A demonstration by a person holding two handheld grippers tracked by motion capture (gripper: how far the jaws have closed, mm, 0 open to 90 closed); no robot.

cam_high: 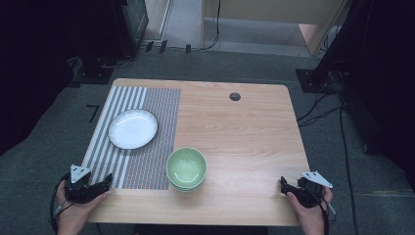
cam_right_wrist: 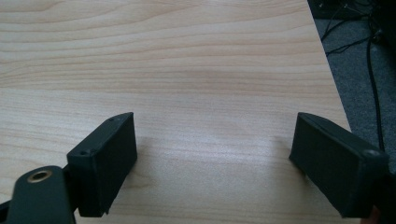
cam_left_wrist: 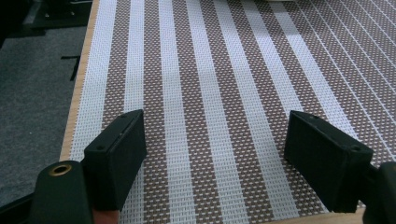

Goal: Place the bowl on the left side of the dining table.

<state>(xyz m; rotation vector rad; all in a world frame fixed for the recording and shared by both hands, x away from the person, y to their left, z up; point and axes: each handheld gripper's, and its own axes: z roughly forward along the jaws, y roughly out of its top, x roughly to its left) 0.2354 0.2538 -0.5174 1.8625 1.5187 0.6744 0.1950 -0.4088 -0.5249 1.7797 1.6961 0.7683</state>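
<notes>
Left gripper (cam_left_wrist: 215,154) jaws apart over striped placemat (cam_left_wrist: 210,70); high view adds green bowl (cam_high: 186,168), right gripper (cam_high: 288,188) apart.

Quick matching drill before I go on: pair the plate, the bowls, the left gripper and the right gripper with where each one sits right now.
Things:
1. white plate
2. green bowls
3. left gripper
4. right gripper

Places:
A. open, over bare wood near the table's right edge
B. on the striped placemat
C. stacked on bare wood beside the mat's near right corner
D. open, over the mat's near left corner

Pairs: 1-B, 2-C, 3-D, 4-A
</notes>
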